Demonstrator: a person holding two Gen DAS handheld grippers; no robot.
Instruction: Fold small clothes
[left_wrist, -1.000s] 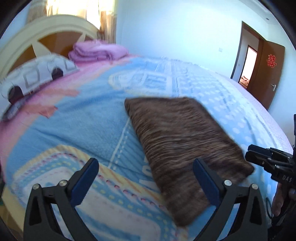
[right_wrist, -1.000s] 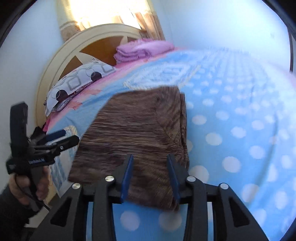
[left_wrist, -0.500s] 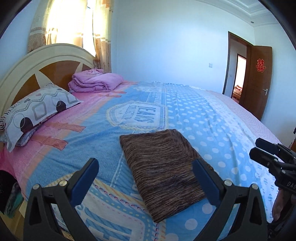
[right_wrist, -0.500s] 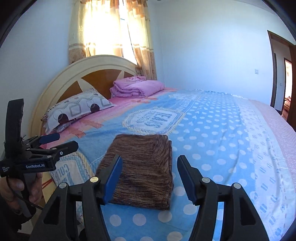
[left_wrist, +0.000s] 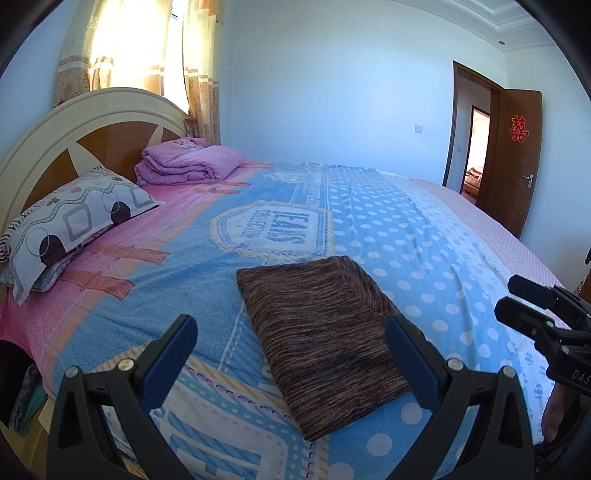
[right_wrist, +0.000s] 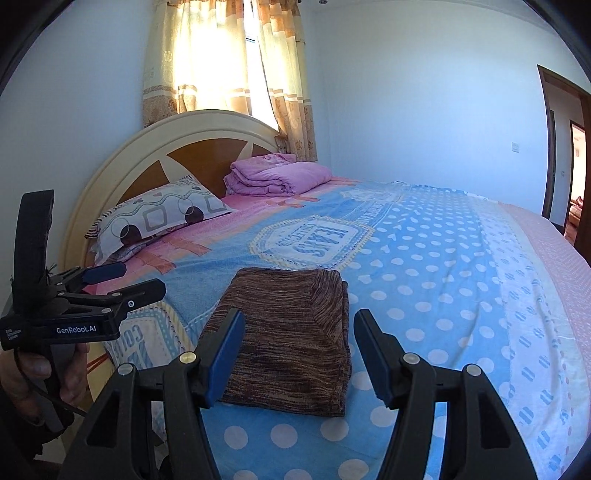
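A brown striped garment (left_wrist: 325, 336) lies folded in a flat rectangle on the blue dotted bedspread (left_wrist: 424, 236), near the bed's front edge. My left gripper (left_wrist: 290, 325) hovers above and in front of it, jaws wide open and empty. In the right wrist view the same garment (right_wrist: 291, 332) lies beyond my right gripper (right_wrist: 300, 317), which is open with nothing between its blue pads. Neither gripper touches the cloth. Each gripper also shows in the other's view: the right gripper (left_wrist: 517, 299) at the right edge, the left gripper (right_wrist: 125, 280) at the left, held by a hand (right_wrist: 44, 373).
A patterned pillow (left_wrist: 70, 225) and a folded pink quilt (left_wrist: 188, 162) lie by the headboard (left_wrist: 74, 125). Curtains (right_wrist: 229, 74) hang behind the headboard. A brown door (left_wrist: 513, 158) stands open at the far right.
Both grippers have risen and drawn back from the garment, so it looks smaller and farther off. The right jaws have spread wider. The garment stays folded on the bed.
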